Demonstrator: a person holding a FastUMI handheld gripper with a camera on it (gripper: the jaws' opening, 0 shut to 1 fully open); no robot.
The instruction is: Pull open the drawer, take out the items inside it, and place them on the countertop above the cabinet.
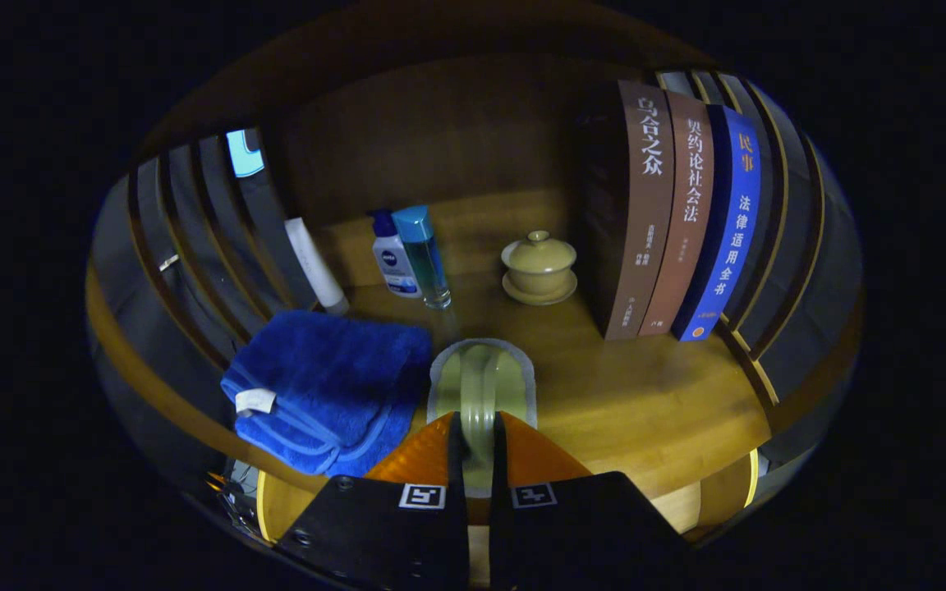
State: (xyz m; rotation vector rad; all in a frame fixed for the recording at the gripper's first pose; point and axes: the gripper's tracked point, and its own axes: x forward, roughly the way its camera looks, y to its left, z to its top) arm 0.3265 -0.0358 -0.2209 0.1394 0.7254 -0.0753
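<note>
Between the fingers (477, 447), a pale green cup (483, 386) is being pinched by its handle; glazed, rigid, probably slippery and breakable, over the worktop (645, 394).

Pale green cup (483, 392) held handle-first in jaws, above wooden countertop (645, 394)
</note>
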